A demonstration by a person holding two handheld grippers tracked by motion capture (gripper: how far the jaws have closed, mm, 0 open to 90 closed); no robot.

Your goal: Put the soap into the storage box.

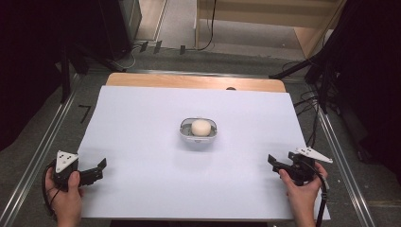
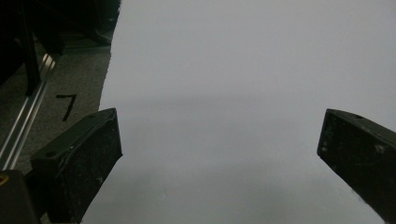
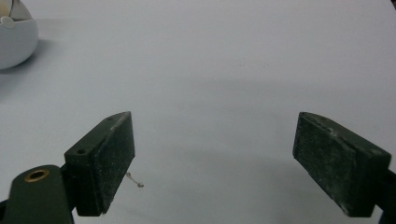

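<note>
Currently we hold our left tool (image 1: 100, 166) and right tool (image 1: 273, 161) released, empty, well apart from the bowl (image 1: 199, 132) mid-table (image 1: 142, 142).

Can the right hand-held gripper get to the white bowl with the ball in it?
Probably yes. The right hand-held gripper is open at the sheet's near right corner, and only bare white sheet lies between it and the bowl.

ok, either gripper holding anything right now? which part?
Nothing held. Left gripper and right gripper are both open and apart from the cream ball in the small white bowl.
</note>
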